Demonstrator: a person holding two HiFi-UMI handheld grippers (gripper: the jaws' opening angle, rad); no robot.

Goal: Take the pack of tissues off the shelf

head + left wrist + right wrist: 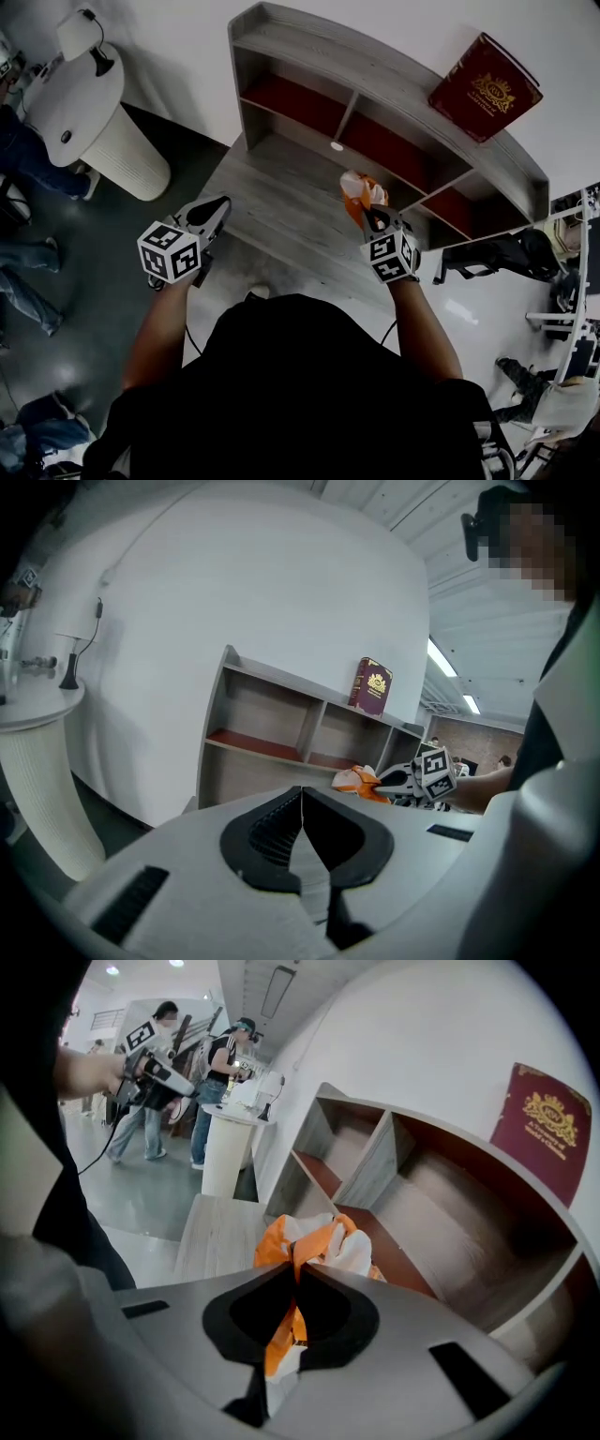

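Observation:
An orange and white pack of tissues [356, 192] hangs in the air in front of the grey shelf unit [394, 94], clear of its red shelf boards. My right gripper [373, 217] is shut on the pack; its jaws pinch the crumpled wrapper of the pack of tissues [314, 1241] in the right gripper view. The left gripper view shows the pack of tissues [354, 780] beside the right gripper [394, 780]. My left gripper [214, 214] hovers lower left over the grey desk top [272, 202], jaws together with nothing between them. The same shut left gripper [301, 794] fills its own view's bottom.
A dark red book [485, 86] lies on top of the shelf unit. A white ribbed pedestal [94, 117] with a small lamp stands at the left. People stand along the left edge, and a black bag [497, 253] lies at the right.

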